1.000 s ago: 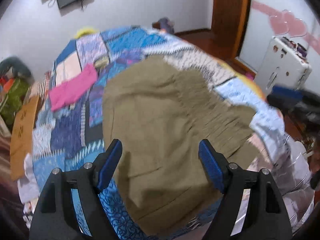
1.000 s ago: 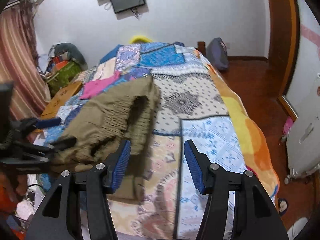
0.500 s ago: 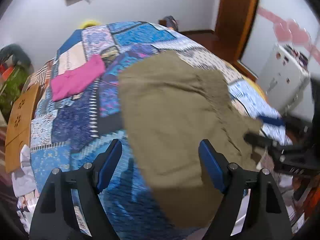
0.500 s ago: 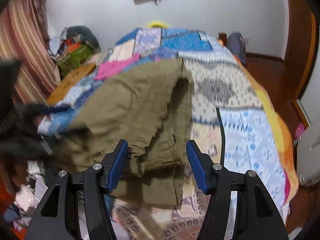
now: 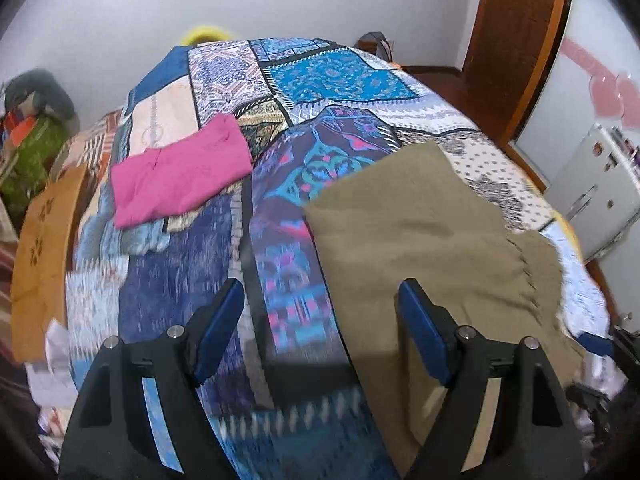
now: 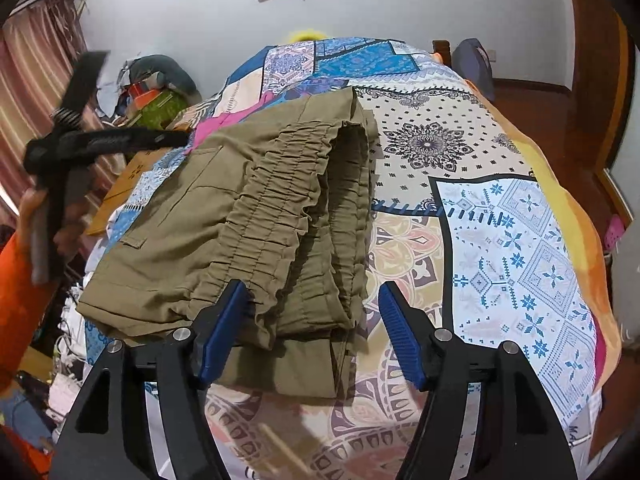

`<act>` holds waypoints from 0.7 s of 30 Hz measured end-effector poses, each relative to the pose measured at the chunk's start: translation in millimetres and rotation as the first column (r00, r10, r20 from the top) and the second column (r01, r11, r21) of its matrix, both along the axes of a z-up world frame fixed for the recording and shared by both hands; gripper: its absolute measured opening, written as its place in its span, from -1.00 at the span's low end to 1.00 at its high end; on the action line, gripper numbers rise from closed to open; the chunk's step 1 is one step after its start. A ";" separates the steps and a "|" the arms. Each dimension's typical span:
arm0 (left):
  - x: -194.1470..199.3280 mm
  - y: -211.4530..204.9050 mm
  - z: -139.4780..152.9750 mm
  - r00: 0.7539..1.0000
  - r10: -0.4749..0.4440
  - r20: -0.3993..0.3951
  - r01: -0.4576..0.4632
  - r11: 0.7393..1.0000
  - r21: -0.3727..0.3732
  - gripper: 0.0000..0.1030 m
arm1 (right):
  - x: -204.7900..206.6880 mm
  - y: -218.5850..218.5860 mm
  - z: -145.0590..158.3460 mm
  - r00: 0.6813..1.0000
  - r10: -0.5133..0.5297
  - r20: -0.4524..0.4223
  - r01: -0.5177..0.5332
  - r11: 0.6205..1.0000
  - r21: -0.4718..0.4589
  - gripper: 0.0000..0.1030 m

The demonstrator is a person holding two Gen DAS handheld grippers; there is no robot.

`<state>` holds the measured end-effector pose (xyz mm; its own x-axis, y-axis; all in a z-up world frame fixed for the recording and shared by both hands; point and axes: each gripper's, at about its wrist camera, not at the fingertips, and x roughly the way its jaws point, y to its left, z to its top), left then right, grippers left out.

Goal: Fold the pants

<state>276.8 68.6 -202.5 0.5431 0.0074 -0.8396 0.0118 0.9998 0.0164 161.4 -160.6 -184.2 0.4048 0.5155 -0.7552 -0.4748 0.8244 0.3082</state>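
Olive pants [image 6: 260,208] lie folded on the patchwork bedspread [image 6: 500,240], gathered elastic waistband on top and facing me. My right gripper [image 6: 312,334] hovers just over their near edge with its jaws opening; fabric shows between the pads but neither presses on it. In the left wrist view the pants [image 5: 420,220] lie to the right, and my left gripper [image 5: 320,334] stands open and empty over bare bedspread [image 5: 180,300] beside their left edge. The left gripper [image 6: 80,140] also appears, blurred, at the left of the right wrist view, carried by an arm in an orange sleeve [image 6: 16,288].
A folded pink garment [image 5: 180,176] lies farther up the bed on the left. A wooden board [image 5: 40,240] and piled clutter [image 6: 152,92] flank the bed's left side. A white fridge [image 5: 600,184], a wooden door [image 5: 516,40] and a backpack [image 6: 476,64] stand to the right.
My left gripper swung left off the pants to the bare bedspread. My right gripper sank toward the pants' near edge and its jaws widened. The pants settled flat.
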 end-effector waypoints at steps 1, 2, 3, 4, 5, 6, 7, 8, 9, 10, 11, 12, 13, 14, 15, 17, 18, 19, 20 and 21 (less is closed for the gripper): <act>11.1 -1.1 -4.1 1.000 -0.005 -0.008 0.005 1.000 0.020 0.55 | 0.6 -0.1 -0.3 1.000 0.002 -0.001 -0.002 1.000 0.000 0.24; 20.3 -1.9 -8.5 1.000 -0.010 -0.017 0.011 0.999 0.034 0.55 | 1.4 -0.2 -0.3 1.000 0.009 -0.003 -0.009 1.000 0.001 0.25; 28.8 -2.0 -12.8 1.000 -0.016 -0.027 0.017 0.999 0.046 0.55 | 2.2 -0.2 -0.4 1.000 0.015 -0.004 -0.015 1.000 0.001 0.25; 40.7 -1.7 -20.5 0.999 -0.020 -0.045 0.023 0.998 0.065 0.55 | 3.7 -0.3 -0.4 1.000 0.020 -0.004 -0.020 1.000 -0.001 0.25; 45.9 -1.4 -26.0 0.998 -0.020 -0.057 0.024 0.997 0.078 0.55 | 4.7 -0.3 0.0 1.000 0.022 0.002 -0.022 1.000 -0.008 0.25; 54.1 1.1 -32.9 0.997 -0.014 -0.072 0.021 0.995 0.095 0.55 | 7.1 -0.3 -0.1 1.000 0.021 0.007 -0.021 1.000 -0.019 0.25; 63.7 2.3 -44.3 0.996 0.008 -0.093 0.005 0.990 0.139 0.56 | 8.4 -0.9 0.1 1.000 0.018 0.012 -0.018 0.999 -0.028 0.25; 68.9 2.9 -51.3 0.995 0.017 -0.100 0.000 0.986 0.167 0.61 | 10.8 -2.7 -0.4 1.000 0.009 0.016 -0.008 0.999 -0.034 0.25; 71.5 4.1 -55.1 0.996 0.017 -0.092 0.000 0.985 0.174 0.71 | 13.1 -4.8 -1.3 1.000 -0.005 0.018 0.006 0.999 -0.037 0.25; 73.7 5.6 -57.4 0.997 0.016 -0.070 -0.002 0.983 0.184 0.80 | 15.4 -7.0 -2.7 1.000 -0.018 0.017 0.019 0.999 -0.039 0.25; 75.5 7.4 -58.6 0.998 0.010 -0.064 0.003 0.982 0.187 0.80 | 19.5 -9.8 -5.1 0.999 -0.031 0.017 0.032 0.999 -0.040 0.25; 76.6 10.0 -59.5 0.998 0.002 -0.068 0.011 0.984 0.175 0.80 | 22.6 -11.9 -6.8 0.999 -0.038 0.014 0.039 0.998 -0.041 0.25; 76.0 14.0 -59.6 0.998 -0.001 -0.067 0.011 0.988 0.156 0.80 | 25.1 -14.3 -8.1 0.999 -0.044 0.012 0.044 0.998 -0.041 0.25; 75.0 17.7 -60.0 0.998 0.000 -0.068 0.010 0.990 0.143 0.80 | 30.3 -16.9 -10.0 0.999 -0.052 0.012 0.053 0.998 -0.046 0.25; 72.8 21.3 -60.3 0.998 -0.001 -0.067 0.010 0.991 0.136 0.81 | 33.3 -18.1 -9.9 0.998 -0.056 0.014 0.057 0.997 -0.052 0.25; 66.1 27.0 -60.2 0.998 0.000 -0.063 0.008 0.991 0.135 0.81 | 43.1 -21.0 -10.8 0.998 -0.065 0.023 0.066 0.995 -0.076 0.25; 60.0 31.9 -59.7 0.998 0.008 -0.062 0.001 0.990 0.140 0.81 | 49.4 -22.4 -11.6 0.997 -0.066 0.028 0.068 0.994 -0.087 0.25; 56.2 35.2 -59.5 0.998 0.013 -0.061 -0.004 0.989 0.145 0.81 | 53.8 -23.0 -12.2 0.998 -0.064 0.029 0.066 0.993 -0.094 0.25; 50.5 37.8 -58.5 0.998 0.019 -0.058 -0.010 0.989 0.150 0.81 | 62.0 -23.4 -13.4 0.998 -0.059 0.030 0.062 0.993 -0.102 0.25; 44.7 41.2 -58.2 0.998 0.025 -0.057 -0.016 0.989 0.150 0.81 | 66.5 -23.4 -14.3 0.998 -0.057 0.030 0.060 0.993 -0.104 0.25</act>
